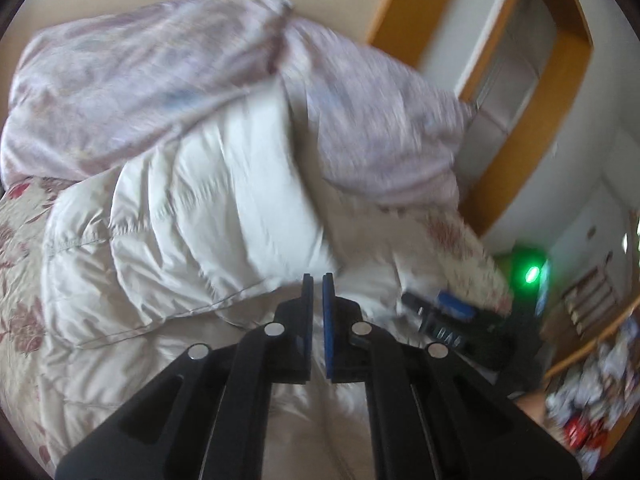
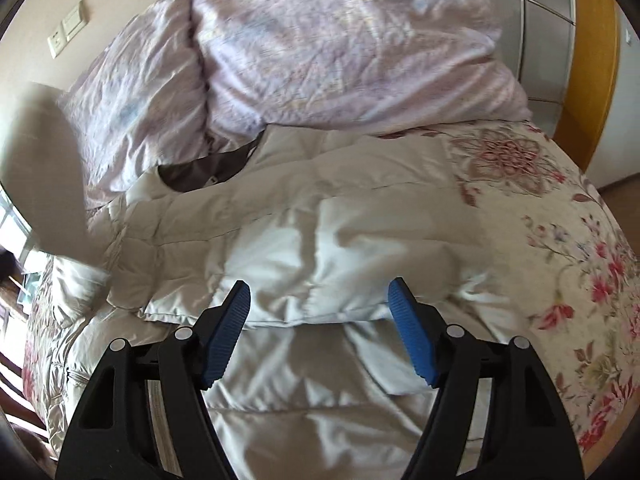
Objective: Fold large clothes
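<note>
Two hand-held grippers were in your hands, both angled down over the bed. Your left hand-held gripper [image 1: 317, 280] was clenched, its blue pads nearly together with nothing visible between them, so it carried no cloth. Your right hand-held gripper [image 2: 320, 292] stood released, jaws spread wide above the garment and gripping nothing, which reads as letting go of a fold or readying for a fresh grasp.

Just beyond the fingertips lay the pale puffer jacket [image 2: 304, 236], spread across the floral bedspread [image 2: 560, 216]. One padded panel, probably a sleeve, was doubled over the body, its edge forming a ridge right ahead of the right jaws; that suggests the fold was partly made and the flat bed was chosen to keep the bulky fabric from sliding. The dark collar lining [image 2: 200, 178] faced the headboard end.

Farther back, the lilac duvet [image 2: 340, 40] sat heaped against the wall, pushed clear of the working area. A wooden-framed wardrobe [image 1: 532, 92] stood beyond.
</note>
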Tool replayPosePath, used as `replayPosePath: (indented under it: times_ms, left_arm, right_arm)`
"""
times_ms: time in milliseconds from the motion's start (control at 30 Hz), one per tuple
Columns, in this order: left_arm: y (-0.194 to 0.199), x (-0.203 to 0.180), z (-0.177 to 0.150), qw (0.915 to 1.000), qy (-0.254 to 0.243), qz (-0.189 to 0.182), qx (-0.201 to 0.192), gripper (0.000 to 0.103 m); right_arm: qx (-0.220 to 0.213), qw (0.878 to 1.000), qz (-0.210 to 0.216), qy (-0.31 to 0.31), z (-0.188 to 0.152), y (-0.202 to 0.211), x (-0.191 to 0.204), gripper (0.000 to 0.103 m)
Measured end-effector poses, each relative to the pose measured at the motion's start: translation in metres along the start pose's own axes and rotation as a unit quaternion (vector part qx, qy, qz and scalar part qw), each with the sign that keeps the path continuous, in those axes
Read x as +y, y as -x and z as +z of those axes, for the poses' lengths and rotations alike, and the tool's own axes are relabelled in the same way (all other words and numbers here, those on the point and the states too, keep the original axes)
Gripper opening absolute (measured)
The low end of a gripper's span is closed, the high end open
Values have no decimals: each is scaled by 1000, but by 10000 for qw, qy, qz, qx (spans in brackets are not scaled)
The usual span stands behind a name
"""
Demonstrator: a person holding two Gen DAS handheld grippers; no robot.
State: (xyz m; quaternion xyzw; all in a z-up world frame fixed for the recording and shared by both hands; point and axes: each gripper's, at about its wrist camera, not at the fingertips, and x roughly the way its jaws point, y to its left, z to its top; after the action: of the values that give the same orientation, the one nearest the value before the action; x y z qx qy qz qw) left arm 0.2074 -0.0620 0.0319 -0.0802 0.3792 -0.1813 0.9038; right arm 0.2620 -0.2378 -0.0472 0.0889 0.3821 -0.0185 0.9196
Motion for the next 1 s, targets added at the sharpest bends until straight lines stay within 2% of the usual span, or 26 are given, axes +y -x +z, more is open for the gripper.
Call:
replayPosePath:
  times_ms: [133,200,267,367,533,600,667,733,800,900,1000]
  left_arm:
    - [-22,-8,-19,9992,-104,-42,390,17]
    - [-16,0,-26,9993,-32,17,360,37]
    - [-6,11,-26,9995,15,228,204,46]
    - [11,34,-30,9977,56,669,38,55]
    - [35,76,-37,9914,228,1289,7,62]
    - [42,92,-41,9892,285,1441,11,68]
    - [50,105,-46,9872,347,1558,5,72]
    - [56,114,-50,9859,389,1630,-16,77]
    - [63,124,-55,9839,417,1737,-73,83]
    - [69,137,-61,9817,474,1842,-69,85]
    - [70,149,-68,9802,586,1891,24,85]
  right_arm:
    - [-90,9998,150,-134,2,10,-10,72]
    - [-70,9990,418,-171,4,10,-9,69]
    - [78,9965,792,-248,9,5,-4,61]
    - [501,9862,1514,-444,18,-20,14,54]
    - [1025,9740,1785,-949,29,-70,37,54]
    - [1183,9671,1883,-1235,31,-91,42,47]
    - [1167,9646,1941,-1354,32,-101,46,24]
    - [1016,9647,1962,-1430,30,-100,48,12]
    - [704,9673,2027,-1353,28,-83,46,9]
    - [326,9745,1921,-1116,22,-52,42,9]
    - [256,9792,1705,-1069,10,-34,37,8]
